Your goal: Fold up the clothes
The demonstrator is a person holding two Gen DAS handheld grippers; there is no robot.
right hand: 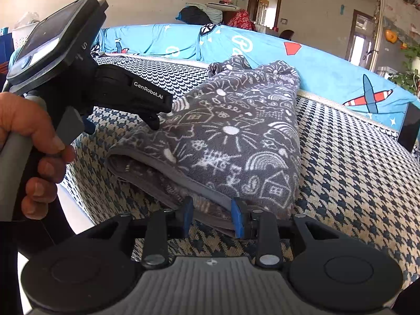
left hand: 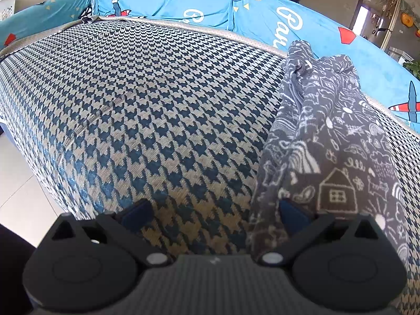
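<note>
Houndstooth sofa seat point(left hand: 147, 99) under grey garment point(right hand: 236, 136).

Home living room: covered sofa point(right hand: 315, 60), doorways point(right hand: 363, 36), houseplants point(right hand: 407, 78).

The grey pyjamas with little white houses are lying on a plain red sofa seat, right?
Not quite. The grey pyjamas with white houses lie on a sofa seat with a blue and beige houndstooth pattern, not plain red. The left wrist view shows it well.
</note>
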